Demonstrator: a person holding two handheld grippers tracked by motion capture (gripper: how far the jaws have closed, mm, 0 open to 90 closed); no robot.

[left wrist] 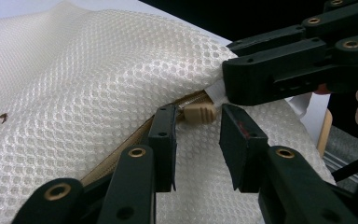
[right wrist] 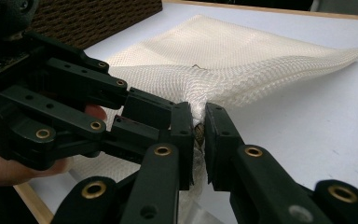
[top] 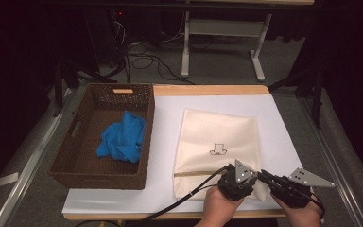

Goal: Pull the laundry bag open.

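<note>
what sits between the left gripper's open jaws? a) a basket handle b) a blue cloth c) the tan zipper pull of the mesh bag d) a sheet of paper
c: in the left gripper view the zipper pull lies in the gap of the left gripper, at the corner of the mesh bag, and the pads are not pressing on it.

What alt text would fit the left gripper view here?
The left gripper, jaws open, brackets the tan zipper pull of a cream mesh bag. The right gripper pinches the bag's edge just beyond the pull.
</note>
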